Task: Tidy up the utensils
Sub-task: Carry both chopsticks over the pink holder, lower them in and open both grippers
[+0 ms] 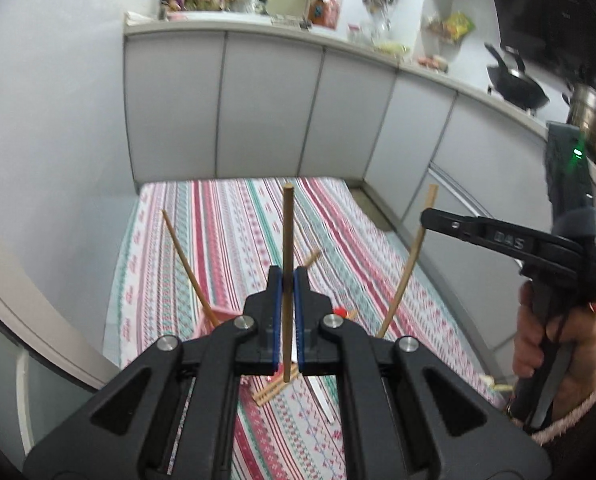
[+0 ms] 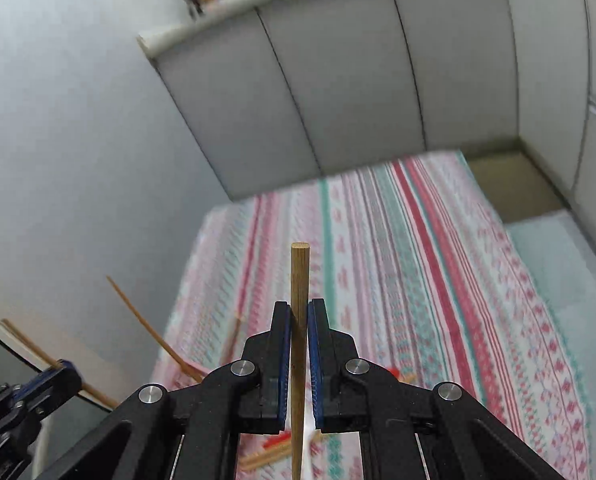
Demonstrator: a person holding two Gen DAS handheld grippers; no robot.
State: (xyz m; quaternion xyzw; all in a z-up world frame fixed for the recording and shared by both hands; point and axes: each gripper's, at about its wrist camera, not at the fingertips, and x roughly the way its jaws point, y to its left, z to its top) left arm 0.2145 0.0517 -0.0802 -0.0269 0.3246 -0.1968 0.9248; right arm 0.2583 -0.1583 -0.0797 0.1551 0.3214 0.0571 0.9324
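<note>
The striped cloth [image 1: 234, 240] on the tabletop is my landmark — everything is placed from it. Over its middle my left gripper [image 1: 288, 280] has its jaws nearly shut on one chopstick [image 1: 287, 232], whose long axis stands upright across the jaws, tip up, well clear of the cloth. My right gripper [image 2: 298, 312], over the cloth's right side, has its jaws pinched on a second chopstick [image 2: 299, 276], also upright. A pink holder [image 1: 218, 314] sits on the cloth below and just left of my left jaws, with a stick [image 1: 188, 268] leaning out — so I judge the left hand is nearer. More chopsticks [image 1: 276, 390] lie flat beneath.
</note>
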